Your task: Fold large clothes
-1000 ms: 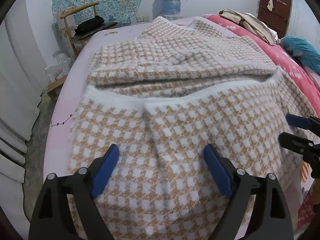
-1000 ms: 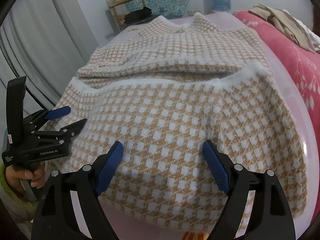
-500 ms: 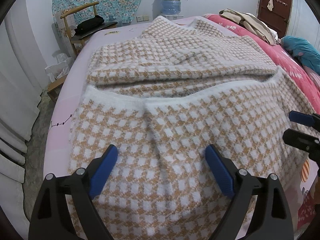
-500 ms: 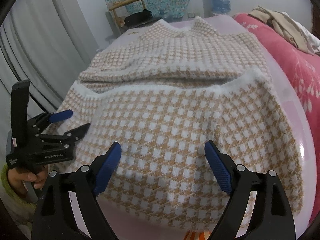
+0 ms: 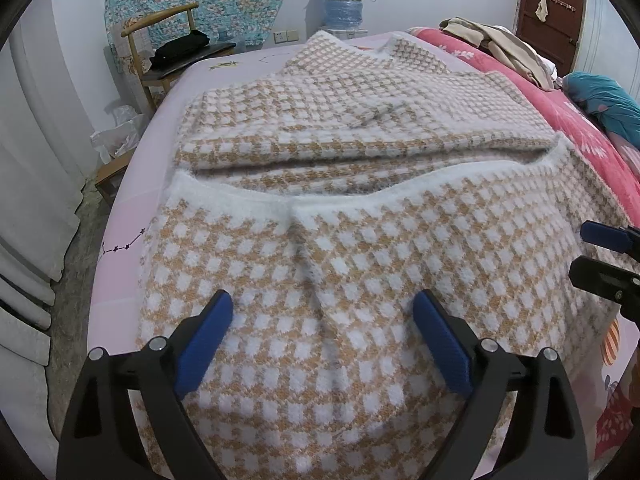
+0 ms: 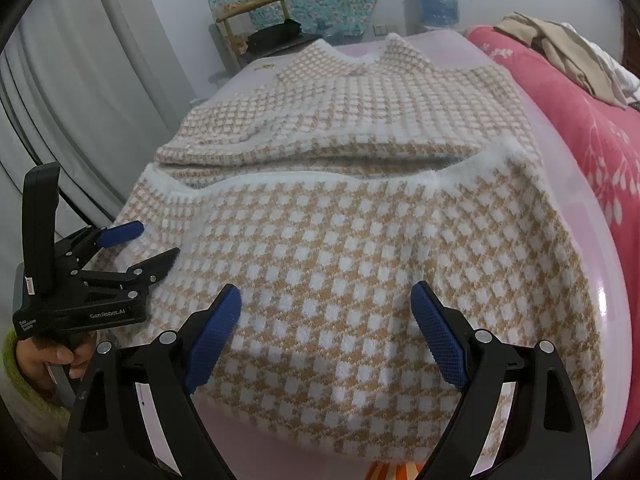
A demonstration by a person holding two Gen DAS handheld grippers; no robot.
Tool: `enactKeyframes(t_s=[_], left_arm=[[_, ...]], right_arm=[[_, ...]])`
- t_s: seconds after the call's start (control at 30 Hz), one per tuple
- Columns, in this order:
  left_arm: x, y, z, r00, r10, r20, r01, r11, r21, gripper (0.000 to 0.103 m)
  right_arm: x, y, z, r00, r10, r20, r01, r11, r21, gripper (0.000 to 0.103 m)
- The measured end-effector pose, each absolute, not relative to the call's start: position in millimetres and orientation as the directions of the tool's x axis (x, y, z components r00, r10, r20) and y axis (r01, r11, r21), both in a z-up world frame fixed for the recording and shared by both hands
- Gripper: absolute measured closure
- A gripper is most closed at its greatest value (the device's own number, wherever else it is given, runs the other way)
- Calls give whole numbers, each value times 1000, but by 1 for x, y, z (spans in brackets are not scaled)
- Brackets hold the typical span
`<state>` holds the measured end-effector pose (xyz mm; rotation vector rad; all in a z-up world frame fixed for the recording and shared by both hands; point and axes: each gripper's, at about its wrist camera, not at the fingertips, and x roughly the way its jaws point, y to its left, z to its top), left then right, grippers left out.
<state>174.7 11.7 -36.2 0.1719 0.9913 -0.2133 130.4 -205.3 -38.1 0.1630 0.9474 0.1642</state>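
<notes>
Tan-white checked knit sweater [image 5: 360,248], hem folded up; left gripper [image 5: 320,320] opening, right gripper [image 6: 324,316] released.

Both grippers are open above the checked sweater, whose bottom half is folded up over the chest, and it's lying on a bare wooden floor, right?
Not quite. The checked sweater lies on a bed with a pink sheet, not a wooden floor; the right wrist view shows it. The rest holds: left gripper and right gripper are open above it, and its bottom half is folded up.
</notes>
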Motion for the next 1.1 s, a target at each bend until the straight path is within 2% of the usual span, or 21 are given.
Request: enactKeyframes(t_s=[1.1], left_arm=[[177, 13, -38, 522, -83, -849, 238, 970, 52, 7]], right_arm=[[132, -207, -36, 576, 210, -790, -62, 975, 213, 20]])
